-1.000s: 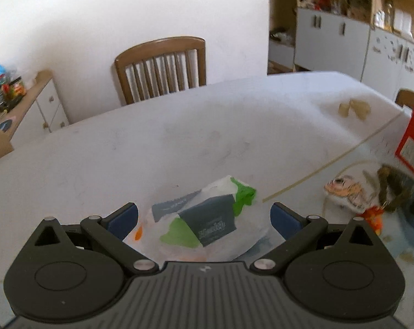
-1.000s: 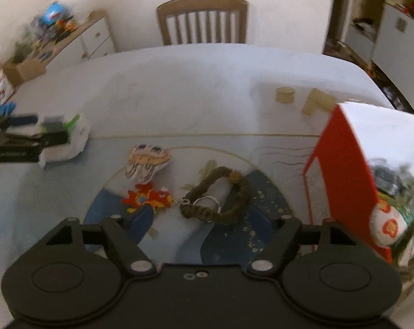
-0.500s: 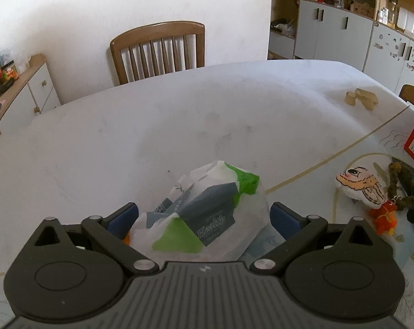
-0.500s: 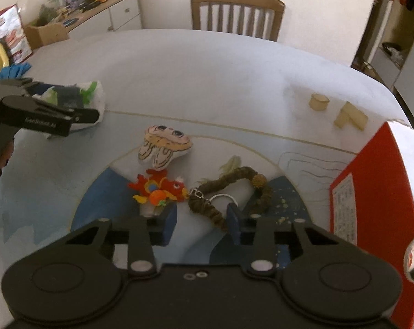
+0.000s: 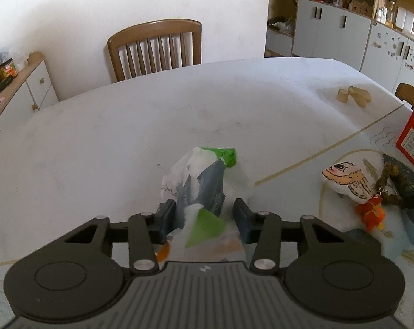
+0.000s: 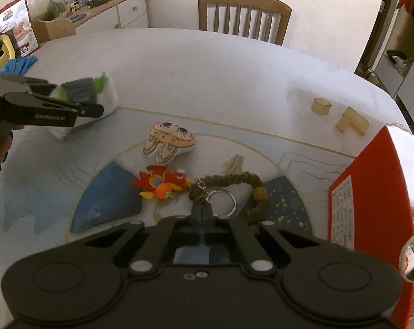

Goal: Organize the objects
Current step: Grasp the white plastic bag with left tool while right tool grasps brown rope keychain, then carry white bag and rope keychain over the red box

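My left gripper [image 5: 204,215] is shut on a crumpled white, green and grey plastic bag [image 5: 204,175], squeezed between its blue pads on the white table. From the right wrist view the left gripper [image 6: 93,108] and the bag [image 6: 83,90] sit at the left. My right gripper [image 6: 202,213] is shut on the near end of a brown fuzzy keychain loop [image 6: 234,182] with a metal ring [image 6: 220,198]. A red and orange dragon plush [image 6: 163,182] and a cartoon face plush [image 6: 169,141] lie just left of it.
A red box [image 6: 368,186] stands at the right. Wooden blocks [image 6: 341,115] lie at the far right of the table [image 6: 207,63]. A wooden chair [image 5: 154,48] stands behind it. A cabinet with toys [image 6: 97,8] is at the far left.
My left gripper has closed on the plastic bag, bunching it upright. My right gripper has moved in and closed on the end of the brown keychain.
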A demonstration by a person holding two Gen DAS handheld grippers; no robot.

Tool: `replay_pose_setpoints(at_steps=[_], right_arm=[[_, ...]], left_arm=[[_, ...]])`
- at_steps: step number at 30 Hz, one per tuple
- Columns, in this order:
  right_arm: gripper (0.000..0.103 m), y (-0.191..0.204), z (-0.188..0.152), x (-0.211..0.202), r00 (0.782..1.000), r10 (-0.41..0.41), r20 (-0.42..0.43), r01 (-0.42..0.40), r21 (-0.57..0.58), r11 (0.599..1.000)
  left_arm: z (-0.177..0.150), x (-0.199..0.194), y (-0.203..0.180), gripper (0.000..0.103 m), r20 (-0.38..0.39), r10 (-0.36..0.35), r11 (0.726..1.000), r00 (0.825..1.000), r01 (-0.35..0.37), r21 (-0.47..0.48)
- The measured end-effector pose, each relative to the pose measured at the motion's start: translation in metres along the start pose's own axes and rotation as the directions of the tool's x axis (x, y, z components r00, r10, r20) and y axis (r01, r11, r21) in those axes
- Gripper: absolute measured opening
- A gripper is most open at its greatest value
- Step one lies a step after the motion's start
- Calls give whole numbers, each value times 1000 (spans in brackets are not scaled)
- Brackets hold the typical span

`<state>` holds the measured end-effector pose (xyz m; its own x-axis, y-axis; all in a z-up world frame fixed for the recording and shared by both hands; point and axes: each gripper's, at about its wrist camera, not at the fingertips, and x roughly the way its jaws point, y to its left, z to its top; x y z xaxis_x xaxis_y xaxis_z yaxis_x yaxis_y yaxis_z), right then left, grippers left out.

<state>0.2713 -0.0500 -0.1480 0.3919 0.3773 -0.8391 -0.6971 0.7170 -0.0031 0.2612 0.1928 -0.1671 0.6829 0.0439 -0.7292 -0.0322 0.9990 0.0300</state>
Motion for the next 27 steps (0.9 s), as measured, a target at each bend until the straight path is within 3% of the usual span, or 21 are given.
replay_pose_setpoints(at_steps=[9, 13, 14, 16, 19, 23, 27], right_arm=[[0, -16, 3, -27, 998, 23, 66, -30, 99, 995], [2, -16, 0, -31, 996, 74, 50, -76, 35, 997], [6, -14, 0, -28, 996, 78, 42, -79, 22, 997], [25, -10, -1, -24, 997, 69, 43, -68, -13, 998], [41, -8, -1, -17, 997, 62, 48, -61, -23, 998], [38, -3, -5, -1, 999, 44, 13, -44, -51, 998], [28, -3, -7, 10, 1000, 20, -3, -20, -50, 999]], left_arm=[[-1, -14, -1, 35, -25, -10, 999, 1000, 9, -49], [-4, -23, -4, 35, -22, -19, 998, 1000, 18, -62], [-5, -24, -5, 35, -22, -19, 998, 1000, 18, -61], [-7, -27, -8, 35, -23, -23, 998, 999, 21, -63], [-11, -28, -10, 35, -32, -26, 998, 999, 24, -65], [-18, -29, -12, 35, -50, -27, 997, 998, 23, -77], [-22, -32, -12, 35, -52, -30, 996, 998, 26, -88]])
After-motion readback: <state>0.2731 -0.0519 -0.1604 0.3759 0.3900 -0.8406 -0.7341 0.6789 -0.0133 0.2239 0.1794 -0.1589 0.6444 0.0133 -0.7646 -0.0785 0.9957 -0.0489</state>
